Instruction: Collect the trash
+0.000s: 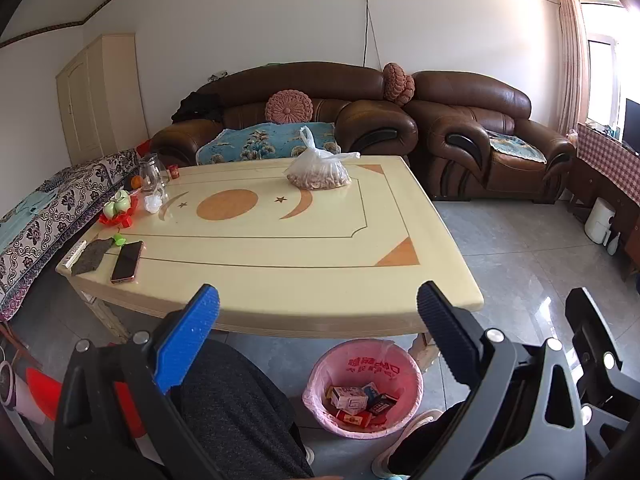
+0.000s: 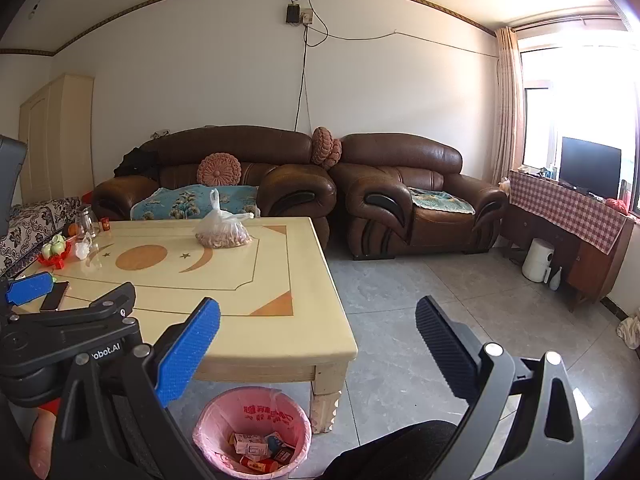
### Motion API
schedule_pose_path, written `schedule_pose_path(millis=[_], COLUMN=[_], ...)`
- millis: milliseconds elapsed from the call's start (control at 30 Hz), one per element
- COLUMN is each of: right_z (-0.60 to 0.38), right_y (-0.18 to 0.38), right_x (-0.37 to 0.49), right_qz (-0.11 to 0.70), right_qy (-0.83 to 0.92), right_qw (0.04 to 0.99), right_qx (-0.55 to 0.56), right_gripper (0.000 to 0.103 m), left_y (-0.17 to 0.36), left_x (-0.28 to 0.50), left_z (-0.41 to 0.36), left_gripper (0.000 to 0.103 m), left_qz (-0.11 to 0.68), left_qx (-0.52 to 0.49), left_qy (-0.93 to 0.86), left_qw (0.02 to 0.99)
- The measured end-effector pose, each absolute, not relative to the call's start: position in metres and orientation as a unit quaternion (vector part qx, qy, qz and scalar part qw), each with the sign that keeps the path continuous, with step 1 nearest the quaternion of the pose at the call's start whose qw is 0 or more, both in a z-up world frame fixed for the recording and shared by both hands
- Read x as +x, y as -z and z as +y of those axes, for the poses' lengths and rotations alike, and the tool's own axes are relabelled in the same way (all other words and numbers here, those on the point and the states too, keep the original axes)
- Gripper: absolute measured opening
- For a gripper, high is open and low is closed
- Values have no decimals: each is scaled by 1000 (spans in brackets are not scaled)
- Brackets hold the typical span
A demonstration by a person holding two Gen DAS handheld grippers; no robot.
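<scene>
Now I see both grippers, left [image 1: 318, 304] and right [image 2: 318, 316], fingers spread wide and empty, above the pink bin [image 1: 412, 376] of boxes beside the bench [image 1: 320, 280]

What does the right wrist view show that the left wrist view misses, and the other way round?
Only the right wrist view shows the whole dark TV screen by the window and the wall socket.

Only the left wrist view shows the grey cloth and remote beside the phone.

Both show the pink bin holding small boxes, the peanut bag on the table, and empty, open jaws.
</scene>
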State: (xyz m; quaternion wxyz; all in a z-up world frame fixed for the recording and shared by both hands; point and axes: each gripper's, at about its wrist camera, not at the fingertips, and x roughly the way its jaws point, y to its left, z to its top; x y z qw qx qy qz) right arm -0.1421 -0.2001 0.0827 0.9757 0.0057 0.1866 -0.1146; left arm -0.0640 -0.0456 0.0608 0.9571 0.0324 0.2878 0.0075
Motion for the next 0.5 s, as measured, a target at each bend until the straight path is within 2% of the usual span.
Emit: schedule_pose_path(millis=[500], right_z=[-197], right_y=[-82], right_x=[-140], right_qz=[190], right_qy=[113], right_qw=[975], right_qx=[3], right_gripper=[96], left_y=[-61], left_x=[-64], left_z=[-44], left_gripper=[97], left_qz=[289], left_qx=[33], left_qy=[-9], left_qw=[957])
